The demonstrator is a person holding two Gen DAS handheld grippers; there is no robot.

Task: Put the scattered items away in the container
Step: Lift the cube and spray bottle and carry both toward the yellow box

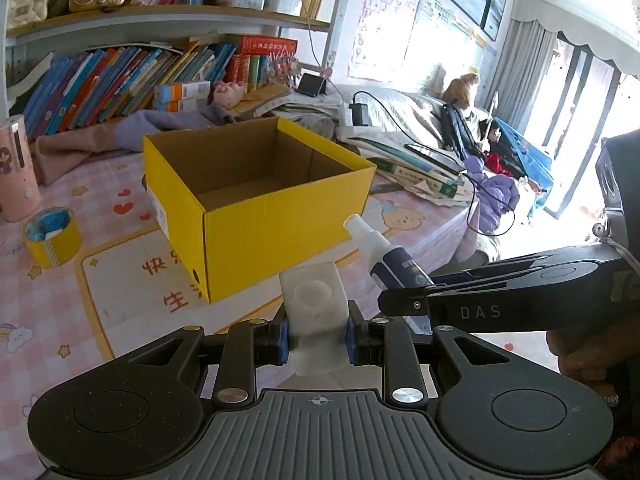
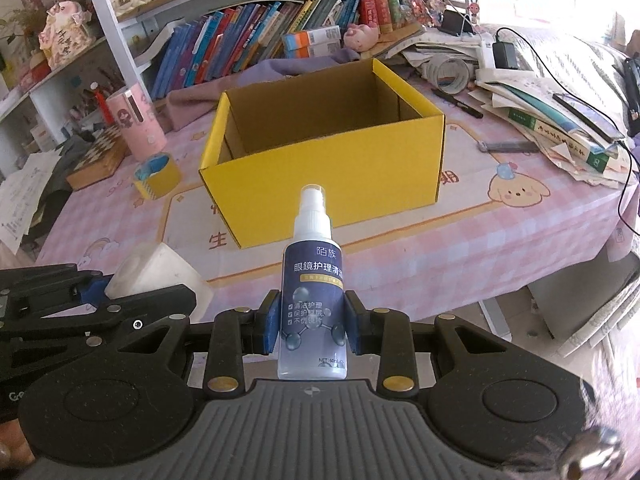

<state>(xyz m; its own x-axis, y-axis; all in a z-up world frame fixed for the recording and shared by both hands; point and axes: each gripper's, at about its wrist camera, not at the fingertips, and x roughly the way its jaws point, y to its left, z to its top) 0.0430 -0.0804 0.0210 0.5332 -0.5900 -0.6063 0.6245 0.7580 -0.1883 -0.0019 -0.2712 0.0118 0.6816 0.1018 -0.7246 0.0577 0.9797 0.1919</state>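
Observation:
An open yellow cardboard box (image 1: 256,192) stands on the pink tablecloth; it looks empty in the right wrist view (image 2: 320,176). My left gripper (image 1: 316,340) is shut on a translucent white plastic case (image 1: 314,304), held short of the box's near corner. My right gripper (image 2: 312,324) is shut on a spray bottle (image 2: 314,300) with a dark blue label and white nozzle, pointing at the box. That bottle (image 1: 380,252) and the right gripper also show at the right of the left wrist view. The white case (image 2: 156,276) shows at lower left of the right wrist view.
A yellow tape roll (image 1: 52,236) (image 2: 158,174) and a pink cylinder (image 2: 138,128) stand left of the box. A chessboard box (image 2: 98,160) lies further left. Books, papers and cables (image 2: 560,120) pile up at the right. A bookshelf (image 1: 120,80) rises behind.

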